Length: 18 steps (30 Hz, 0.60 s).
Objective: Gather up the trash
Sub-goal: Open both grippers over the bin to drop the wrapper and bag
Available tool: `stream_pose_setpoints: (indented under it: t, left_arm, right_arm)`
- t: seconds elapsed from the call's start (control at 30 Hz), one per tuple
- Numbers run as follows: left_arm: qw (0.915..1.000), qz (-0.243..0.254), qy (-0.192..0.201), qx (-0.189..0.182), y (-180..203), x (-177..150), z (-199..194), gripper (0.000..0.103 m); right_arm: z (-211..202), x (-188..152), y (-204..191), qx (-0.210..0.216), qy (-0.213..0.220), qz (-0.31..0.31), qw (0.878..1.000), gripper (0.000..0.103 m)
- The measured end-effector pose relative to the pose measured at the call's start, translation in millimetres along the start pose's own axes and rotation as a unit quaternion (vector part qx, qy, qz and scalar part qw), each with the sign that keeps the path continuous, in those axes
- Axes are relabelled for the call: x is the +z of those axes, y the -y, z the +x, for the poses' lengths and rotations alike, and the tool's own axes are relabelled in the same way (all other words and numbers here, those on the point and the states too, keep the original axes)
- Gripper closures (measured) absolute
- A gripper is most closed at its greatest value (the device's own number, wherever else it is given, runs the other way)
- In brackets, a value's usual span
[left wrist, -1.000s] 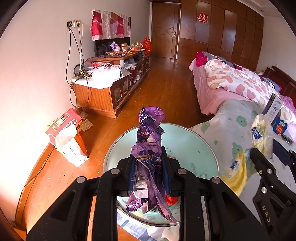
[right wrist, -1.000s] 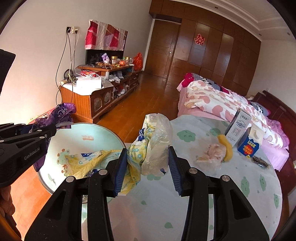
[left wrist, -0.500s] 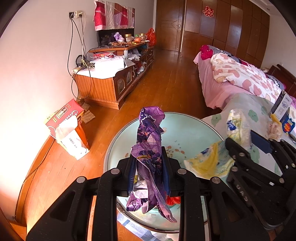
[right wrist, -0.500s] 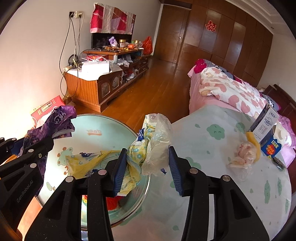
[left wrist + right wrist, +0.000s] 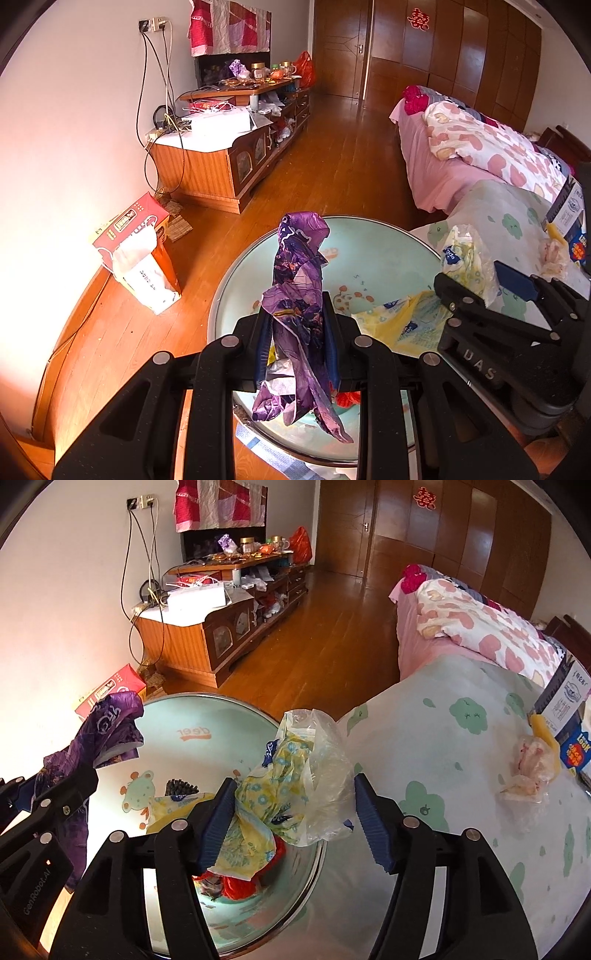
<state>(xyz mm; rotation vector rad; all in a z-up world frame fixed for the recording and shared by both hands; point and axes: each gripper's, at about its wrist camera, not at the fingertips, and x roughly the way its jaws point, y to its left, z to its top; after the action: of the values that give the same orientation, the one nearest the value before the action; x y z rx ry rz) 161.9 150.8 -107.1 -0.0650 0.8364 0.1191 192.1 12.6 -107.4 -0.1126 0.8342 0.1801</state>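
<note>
Left wrist: bedroom, wood floor, bed (image 5: 480, 155) at right. Round basin (image 5: 369, 258) sits below, near part hidden behind the left hand-held gripper (image 5: 295, 347), which is clamped on a purple wrapper (image 5: 299, 295) standing over the basin. Basin contents mostly blocked; something red shows under the wrapper.

Right wrist: bench (image 5: 461, 775) under a green-cloud cloth, basin rim at its left edge. Right hand-held gripper (image 5: 295, 812) jaws opening; yellow-and-clear plastic bag (image 5: 295, 786) between them, touching the left pad, clear of the right. It hangs over the basin rim. Crumpled pink wrapper (image 5: 532, 768) lies on the bench, well apart.
</note>
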Motion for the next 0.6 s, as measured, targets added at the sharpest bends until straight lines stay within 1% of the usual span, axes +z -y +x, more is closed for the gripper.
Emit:
stream_pose_setpoints:
  t: [0.07,0.2,0.37,0.6]
  left_arm:
    - [1.0,0.0,0.0,-0.001,0,0,0,0.079]
    - [1.0,0.001,0.001,-0.001,2,-1,0,0.079]
    - [1.0,0.007,0.003,0.0,4,-2,-1,0.078]
    - [0.9997,0.024,0.009,0.005,13,-4,-5,0.076]
  right_arm:
    - [-3,0,1,0.003,0.012,0.003,1.0,0.037]
    - [-8,1,4,0.003,0.025,0.004,1.0,0.03]
    - [-23,0,14,-0.008,0.047,0.022,0.999,0.03]
    - [-48,-12,38,-0.027,0.071,0.053,0.996,0.03]
